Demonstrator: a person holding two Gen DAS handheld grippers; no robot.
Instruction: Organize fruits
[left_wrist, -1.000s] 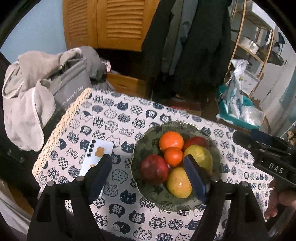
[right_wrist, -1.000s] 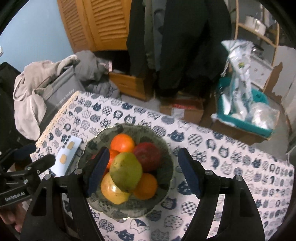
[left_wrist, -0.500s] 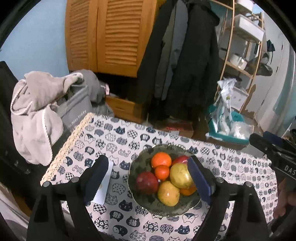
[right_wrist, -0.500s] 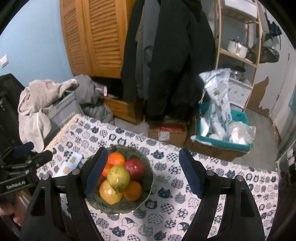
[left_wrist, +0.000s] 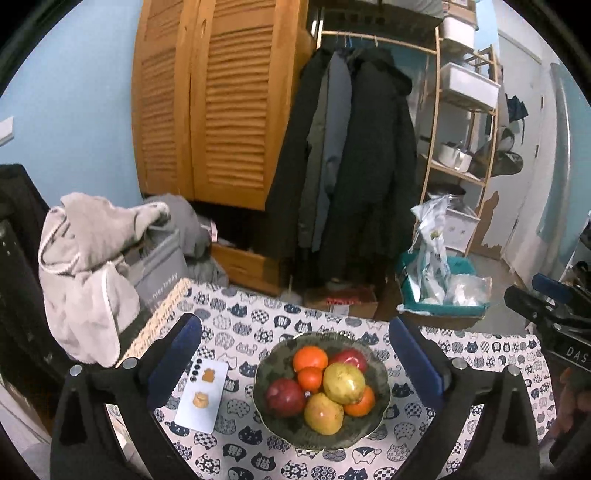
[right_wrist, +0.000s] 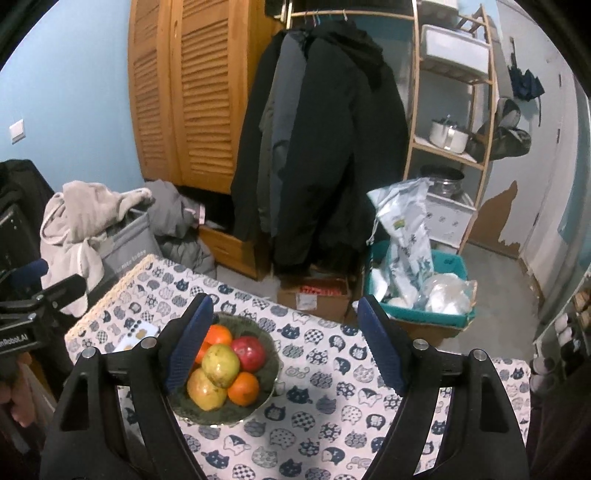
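Observation:
A dark green bowl (left_wrist: 266, 373) sits on the cat-print tablecloth (left_wrist: 258, 317) and holds oranges (left_wrist: 310, 359), red apples (left_wrist: 285, 392) and yellow-green fruits (left_wrist: 343, 382). The bowl also shows in the right wrist view (right_wrist: 269, 354), with a yellow-green fruit (right_wrist: 221, 364) on top. My left gripper (left_wrist: 295, 365) is open and empty, well above the bowl. My right gripper (right_wrist: 284, 343) is open and empty, high above the table to the right of the bowl.
A white phone (left_wrist: 201, 395) lies left of the bowl. A grey bag with clothes (left_wrist: 92, 251) stands beyond the table's left edge. Behind are a wooden wardrobe (left_wrist: 214, 110), hanging coats (left_wrist: 351, 166), a shelf rack (left_wrist: 461, 147) and a teal bin (right_wrist: 417, 291).
Both grippers have risen and pulled back from the bowl, so it looks smaller and lower. The fruits have not moved.

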